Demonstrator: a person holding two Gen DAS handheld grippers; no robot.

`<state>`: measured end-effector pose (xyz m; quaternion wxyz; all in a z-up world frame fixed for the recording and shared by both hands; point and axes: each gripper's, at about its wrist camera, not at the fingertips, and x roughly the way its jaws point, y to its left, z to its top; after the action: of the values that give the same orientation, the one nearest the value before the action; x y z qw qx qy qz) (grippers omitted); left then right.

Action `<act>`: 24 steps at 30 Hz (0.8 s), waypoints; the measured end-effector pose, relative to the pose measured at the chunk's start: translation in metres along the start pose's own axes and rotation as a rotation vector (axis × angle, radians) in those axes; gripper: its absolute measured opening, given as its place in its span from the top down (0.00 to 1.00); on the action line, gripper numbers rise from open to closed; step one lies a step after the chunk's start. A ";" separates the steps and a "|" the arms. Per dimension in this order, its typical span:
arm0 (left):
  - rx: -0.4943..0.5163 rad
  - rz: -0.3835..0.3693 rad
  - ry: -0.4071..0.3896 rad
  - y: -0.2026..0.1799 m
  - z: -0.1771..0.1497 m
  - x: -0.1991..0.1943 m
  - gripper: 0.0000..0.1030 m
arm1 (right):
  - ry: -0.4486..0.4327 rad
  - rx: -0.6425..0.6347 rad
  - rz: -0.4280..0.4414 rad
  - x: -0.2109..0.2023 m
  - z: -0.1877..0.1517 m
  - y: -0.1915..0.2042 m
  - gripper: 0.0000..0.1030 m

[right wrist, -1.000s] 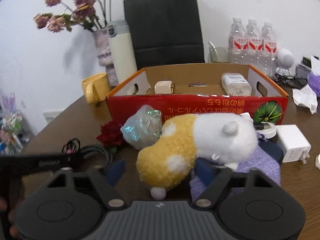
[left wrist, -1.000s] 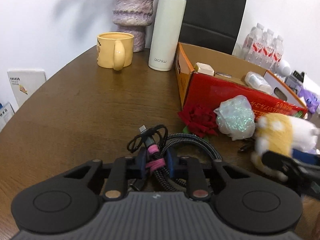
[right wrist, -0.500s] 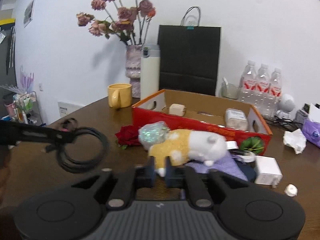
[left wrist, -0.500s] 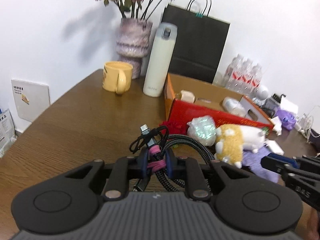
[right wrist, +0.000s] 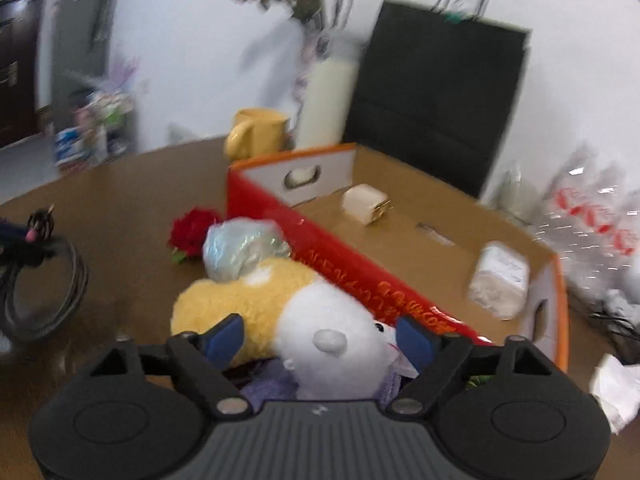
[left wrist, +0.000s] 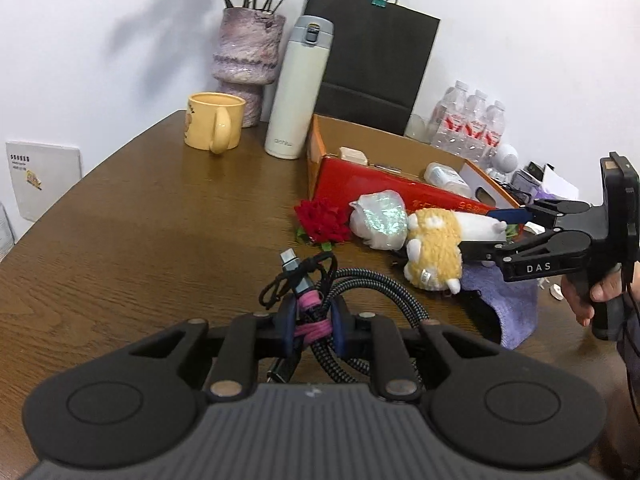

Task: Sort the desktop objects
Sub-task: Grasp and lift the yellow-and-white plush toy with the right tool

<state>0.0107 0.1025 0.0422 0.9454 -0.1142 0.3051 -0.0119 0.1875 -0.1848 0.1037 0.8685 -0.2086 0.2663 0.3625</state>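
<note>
Right claw [right wrist: 318, 340] opening, plush toy [right wrist: 288, 312] between pads, left claw [left wrist: 313, 322] pinching cable [left wrist: 360, 284]

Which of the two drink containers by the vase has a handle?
The short yellow mug, open-topped, with its looped handle facing the left wrist camera. The tall white flask beside it has a grey flip lid and no handle.

The room is bright with soft, even light from above. On the white wall [left wrist: 100, 40], a grey, diffuse shadow falls to the left of the purple stone vase [left wrist: 246, 64]. The brown wooden table [left wrist: 140, 220] shows a pale sheen. The left wrist view is sharp, while the right wrist view is smeared by motion blur, strongest on the pack of clear water bottles [right wrist: 592, 216]. Both views curve strongly and have dark corners.
</note>
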 end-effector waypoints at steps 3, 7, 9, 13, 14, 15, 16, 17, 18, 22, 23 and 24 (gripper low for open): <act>-0.005 0.013 0.012 0.000 -0.002 0.002 0.82 | 0.001 0.015 0.052 0.004 0.003 -0.010 0.27; -0.004 0.007 0.020 -0.004 -0.006 0.003 0.82 | 0.044 -0.058 0.054 0.011 -0.004 -0.010 0.29; -0.006 0.006 0.023 -0.005 -0.008 0.004 0.82 | 0.049 -0.081 0.056 0.013 -0.004 -0.007 0.26; -0.011 0.014 0.028 -0.006 -0.011 0.004 0.82 | 0.074 -0.110 0.048 0.025 -0.001 -0.006 0.24; -0.014 0.017 0.029 -0.006 -0.012 0.003 0.82 | 0.077 -0.097 0.064 0.026 0.000 -0.008 0.35; -0.017 0.021 0.028 -0.006 -0.012 0.002 0.82 | 0.072 -0.084 0.075 0.026 0.001 -0.009 0.41; -0.018 0.028 0.027 -0.005 -0.013 0.000 0.82 | 0.069 -0.069 0.089 0.024 0.001 -0.011 0.42; -0.021 0.035 0.024 -0.005 -0.014 -0.002 0.82 | 0.064 -0.057 0.104 0.021 0.002 -0.012 0.44; -0.025 0.039 0.019 -0.004 -0.014 -0.004 0.82 | 0.053 -0.055 0.111 0.017 0.002 -0.010 0.44; -0.038 0.045 0.006 0.001 -0.013 -0.011 0.82 | -0.032 -0.090 0.089 -0.019 0.005 0.006 0.47; -0.038 0.046 0.001 0.001 -0.012 -0.013 0.82 | -0.060 -0.096 0.074 -0.031 0.006 0.011 0.47; -0.039 0.044 -0.007 0.001 -0.011 -0.016 0.82 | -0.088 -0.099 0.063 -0.045 0.008 0.016 0.47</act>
<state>-0.0090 0.1027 0.0422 0.9441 -0.1259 0.3042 0.0151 0.1515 -0.1933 0.1343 0.8561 -0.2265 0.2160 0.4112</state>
